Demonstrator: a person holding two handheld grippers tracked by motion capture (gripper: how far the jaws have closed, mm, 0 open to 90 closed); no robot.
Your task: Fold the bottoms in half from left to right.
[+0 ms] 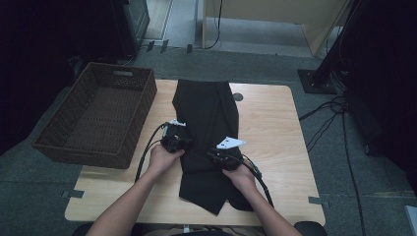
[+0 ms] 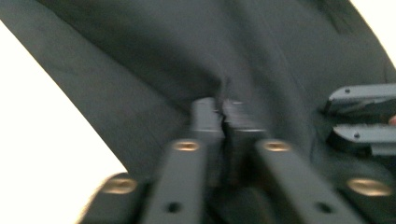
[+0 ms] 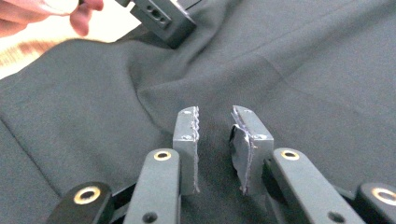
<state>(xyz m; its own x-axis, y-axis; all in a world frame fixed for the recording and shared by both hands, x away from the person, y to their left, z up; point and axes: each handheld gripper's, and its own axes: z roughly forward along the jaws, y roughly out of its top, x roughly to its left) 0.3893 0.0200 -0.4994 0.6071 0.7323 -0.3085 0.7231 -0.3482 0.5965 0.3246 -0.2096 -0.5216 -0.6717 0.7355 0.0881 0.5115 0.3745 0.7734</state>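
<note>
Two grippers work a black garment (image 1: pixel 206 137) laid lengthwise down the middle of the wooden table (image 1: pixel 275 128), its far end near the far edge and its near end close to the person's edge. In the high view the left gripper (image 1: pixel 183 139) sits at the cloth's left border and the right gripper (image 1: pixel 215 156) on its middle, likely so that the two can lift a fold together. A brown wicker basket (image 1: pixel 142 105) hangs over the table's left edge, well apart from the right hand; nothing lies between it and the cloth. In the left gripper view the jaws are clenched on a pinch of the garment (image 2: pixel 140 70), fabric puckering at the tips, and the right gripper (image 2: pixel 362 123) shows at the side. In the right gripper view the right gripper (image 3: pixel 214 122) stands released, a gap between its pads over flat cloth (image 3: pixel 303 70).
</note>
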